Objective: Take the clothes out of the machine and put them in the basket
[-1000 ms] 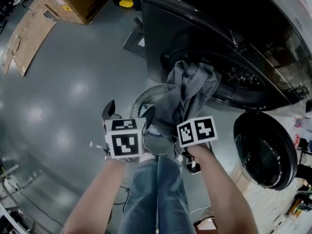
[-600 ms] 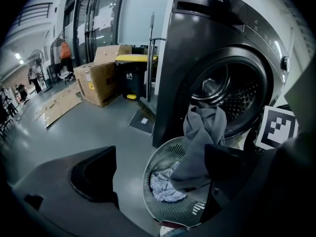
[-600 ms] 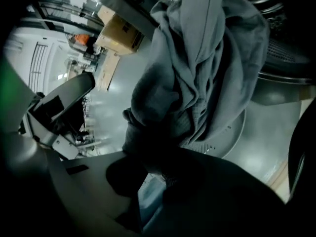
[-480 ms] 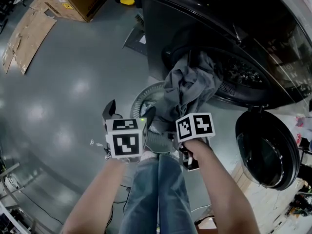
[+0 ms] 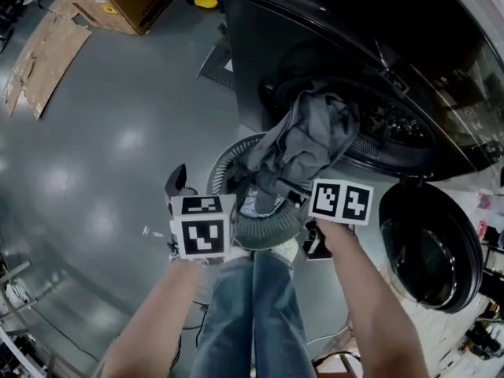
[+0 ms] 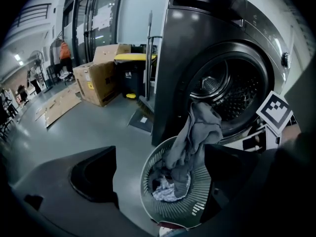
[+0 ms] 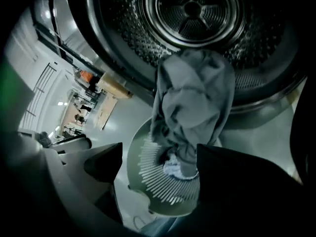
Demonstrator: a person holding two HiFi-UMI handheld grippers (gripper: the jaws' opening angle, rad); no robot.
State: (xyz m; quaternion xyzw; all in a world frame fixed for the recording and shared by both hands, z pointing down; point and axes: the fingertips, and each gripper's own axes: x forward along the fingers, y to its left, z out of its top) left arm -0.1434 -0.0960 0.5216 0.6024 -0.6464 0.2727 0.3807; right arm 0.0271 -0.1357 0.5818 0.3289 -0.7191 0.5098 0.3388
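While jaws of our R gripper (image 7: 157, 160) have just been opening w/ nothing pinched, the grey garment (image 5: 311, 132) hangs from the machine (image 5: 276, 53) drum's lip into the basket (image 5: 266, 231); L gripper (image 6: 160, 161) jaws wide, empty.

Garment (image 5: 311, 136) from drum (image 5: 386, 120) seemingly into basket (image 5: 224, 162)

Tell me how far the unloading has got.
Done: a pale patterned cloth lies in the round slatted basket. In hand: nothing; the right tool has just been opening its jaws, empty. The grey garment hangs from the drum of the dark washing machine into the basket. Remaining: pull its top clear.
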